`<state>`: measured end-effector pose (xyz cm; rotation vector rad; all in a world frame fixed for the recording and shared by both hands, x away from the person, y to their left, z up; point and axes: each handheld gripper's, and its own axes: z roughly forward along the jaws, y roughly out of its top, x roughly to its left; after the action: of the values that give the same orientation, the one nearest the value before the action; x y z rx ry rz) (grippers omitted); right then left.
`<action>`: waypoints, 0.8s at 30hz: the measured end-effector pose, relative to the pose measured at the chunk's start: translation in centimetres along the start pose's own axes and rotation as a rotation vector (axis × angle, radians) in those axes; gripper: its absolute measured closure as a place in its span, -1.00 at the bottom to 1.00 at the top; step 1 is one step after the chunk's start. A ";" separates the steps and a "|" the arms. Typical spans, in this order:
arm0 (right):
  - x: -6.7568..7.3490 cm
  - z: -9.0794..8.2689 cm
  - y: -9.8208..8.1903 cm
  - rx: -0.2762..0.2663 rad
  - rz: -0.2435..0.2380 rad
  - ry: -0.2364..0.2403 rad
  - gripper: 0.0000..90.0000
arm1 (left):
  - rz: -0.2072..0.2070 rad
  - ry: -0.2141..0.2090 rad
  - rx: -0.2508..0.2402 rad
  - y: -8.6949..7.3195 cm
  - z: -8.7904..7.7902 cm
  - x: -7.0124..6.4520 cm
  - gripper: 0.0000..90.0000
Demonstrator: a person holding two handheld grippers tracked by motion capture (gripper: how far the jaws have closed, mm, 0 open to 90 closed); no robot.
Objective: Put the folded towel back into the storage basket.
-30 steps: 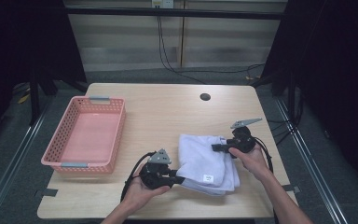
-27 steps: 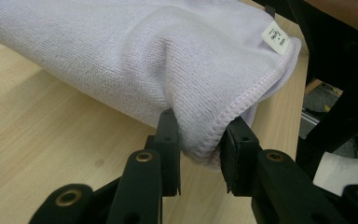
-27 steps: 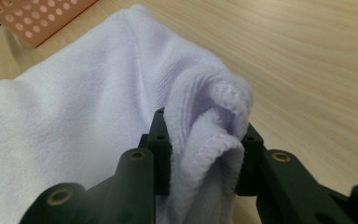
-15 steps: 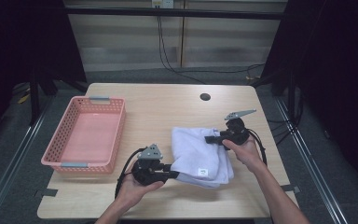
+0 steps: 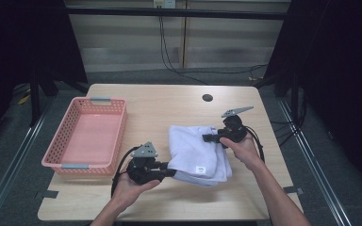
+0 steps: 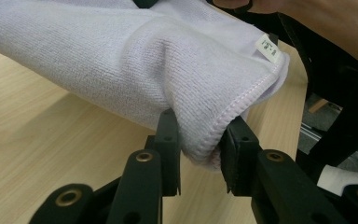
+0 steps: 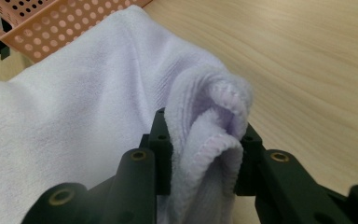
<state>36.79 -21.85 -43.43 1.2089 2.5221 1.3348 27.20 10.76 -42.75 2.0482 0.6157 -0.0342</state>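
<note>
I see the folded white towel (image 5: 195, 153) lying toward the desk's (image 5: 169, 101) right front, with the pink basket (image 5: 87, 136) near the left edge. My left tongs (image 6: 200, 151) are clamped on its stitched corner, label (image 6: 267, 48) beyond; my right tongs (image 7: 203, 151) are clamped on a bunched hem fold.

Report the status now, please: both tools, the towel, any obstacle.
Left tool and right tool both clamped on towel edges. Towel folded, beside pink basket. No obstacle between.
</note>
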 end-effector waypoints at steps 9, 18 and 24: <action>1.2 1.1 2.4 -0.006 -0.026 0.018 0.52 | -0.002 0.018 -0.026 -0.1 -2.2 0.6 0.58; 2.2 2.2 4.7 -0.004 -0.033 0.024 0.52 | -0.051 0.035 -0.101 0.0 -4.8 2.1 0.60; 3.0 2.6 6.6 -0.015 -0.061 0.021 0.52 | -0.064 0.071 -0.129 0.3 -6.3 2.6 0.61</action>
<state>39.73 -15.95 -39.36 1.1112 2.5364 1.3571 28.27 16.81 -39.84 1.9109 0.7094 0.0396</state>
